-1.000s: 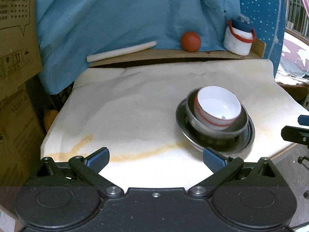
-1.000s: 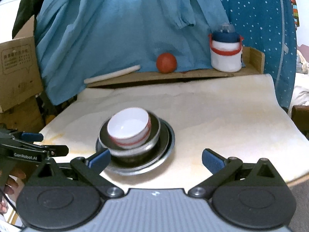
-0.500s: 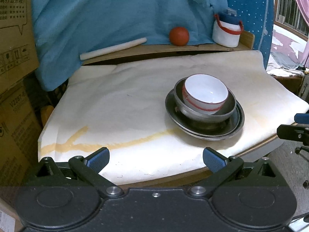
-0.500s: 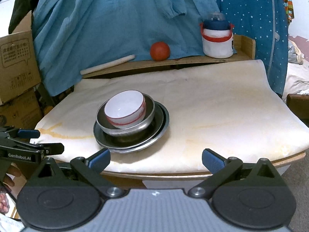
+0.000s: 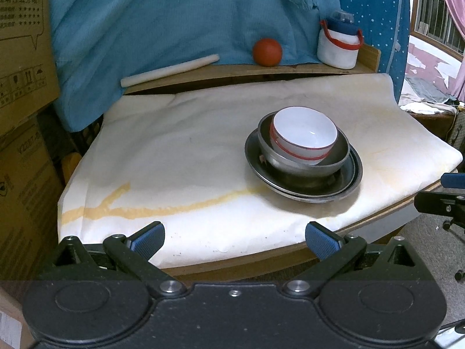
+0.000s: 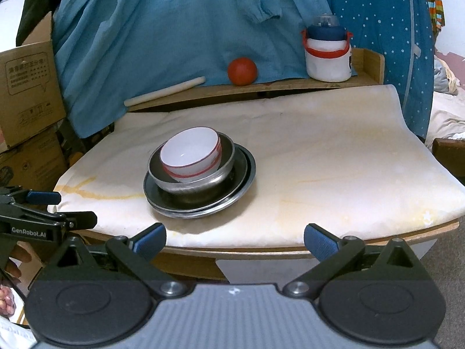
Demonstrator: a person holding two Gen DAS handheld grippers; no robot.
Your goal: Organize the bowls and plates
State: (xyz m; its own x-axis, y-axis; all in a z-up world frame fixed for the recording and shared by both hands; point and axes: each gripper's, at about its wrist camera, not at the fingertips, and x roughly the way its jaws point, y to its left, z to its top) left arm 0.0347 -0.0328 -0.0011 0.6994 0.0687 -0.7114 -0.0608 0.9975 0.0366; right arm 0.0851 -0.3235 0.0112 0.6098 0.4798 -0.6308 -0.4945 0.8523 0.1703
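Tabletop [image 5: 180,157] lies ahead of both claws. The stack, metal plates [image 6: 200,200] under a metal bowl [image 6: 191,179] under a white bowl [image 6: 190,154], sits ahead-right of the left claw [image 5: 234,240] and ahead-left of the right claw [image 6: 234,240]. Both claws stand spread and empty, near the front edge, about equally near the stack.

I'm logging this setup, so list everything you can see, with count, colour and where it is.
White bowl: one, white with red bands, tilted inside the metal bowl.
Metal bowl: one, grey, on the plates.
Metal plates: apparently two, dark grey, stacked on the table cover.
Table cover: one, cream, stained yellow.
Ball: one, red-orange, back ledge.
Jug: one, white, blue lid, red handle, ledge right.
Rod: one, white, ledge left.
Cardboard boxes: several, brown, left.
Cloth: blue, behind.
Left gripper: open, empty.
Right gripper: open, empty.
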